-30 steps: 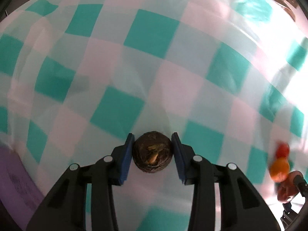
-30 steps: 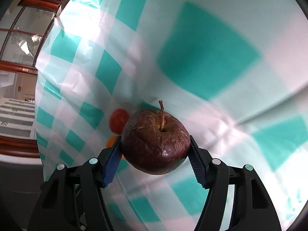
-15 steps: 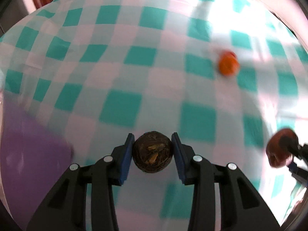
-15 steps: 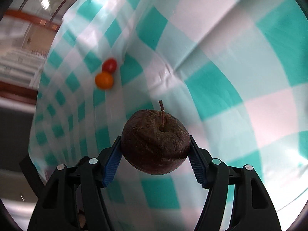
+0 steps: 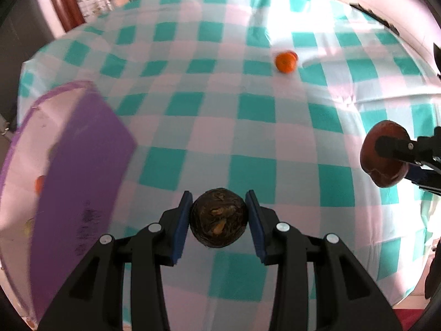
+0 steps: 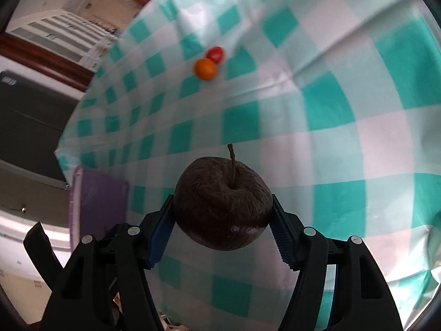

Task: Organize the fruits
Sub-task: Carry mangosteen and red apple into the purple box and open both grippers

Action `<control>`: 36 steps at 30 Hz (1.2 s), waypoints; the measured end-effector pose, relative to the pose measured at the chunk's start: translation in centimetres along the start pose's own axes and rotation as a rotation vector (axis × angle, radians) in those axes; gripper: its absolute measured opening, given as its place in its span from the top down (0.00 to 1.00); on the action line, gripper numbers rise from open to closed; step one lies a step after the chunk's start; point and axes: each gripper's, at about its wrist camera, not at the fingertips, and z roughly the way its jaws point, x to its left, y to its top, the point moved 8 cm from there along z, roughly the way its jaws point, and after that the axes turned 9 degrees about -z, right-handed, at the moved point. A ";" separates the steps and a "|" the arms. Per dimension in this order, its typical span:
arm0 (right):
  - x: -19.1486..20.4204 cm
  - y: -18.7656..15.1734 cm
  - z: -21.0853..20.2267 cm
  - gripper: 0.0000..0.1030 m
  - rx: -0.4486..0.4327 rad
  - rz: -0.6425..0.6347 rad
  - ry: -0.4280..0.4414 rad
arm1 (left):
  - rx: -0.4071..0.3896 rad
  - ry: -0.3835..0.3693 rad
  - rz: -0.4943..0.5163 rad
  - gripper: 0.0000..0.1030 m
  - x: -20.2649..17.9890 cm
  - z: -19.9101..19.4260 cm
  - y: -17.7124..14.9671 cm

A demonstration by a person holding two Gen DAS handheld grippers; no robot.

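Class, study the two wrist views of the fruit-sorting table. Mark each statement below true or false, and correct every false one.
1. The left hand-held gripper grips a small dark round fruit. True.
2. The right hand-held gripper is empty. False: it is shut on a wrinkled dark apple.
3. An orange fruit and a red fruit lie side by side on the checked tablecloth. True.
4. The purple container sits at the right in the left wrist view. False: it is at the left.
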 end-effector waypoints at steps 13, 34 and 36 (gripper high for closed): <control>14.0 1.1 0.7 0.37 0.004 -0.259 0.189 | -0.210 0.067 -0.195 0.61 11.3 -10.2 3.1; 36.4 -1.1 14.1 0.37 0.131 -0.894 -0.058 | 0.064 -0.043 -0.070 0.61 25.7 -1.3 2.6; 36.5 -1.7 15.8 0.37 0.168 -0.945 -0.107 | 0.087 -0.073 -0.050 0.61 25.8 0.0 2.5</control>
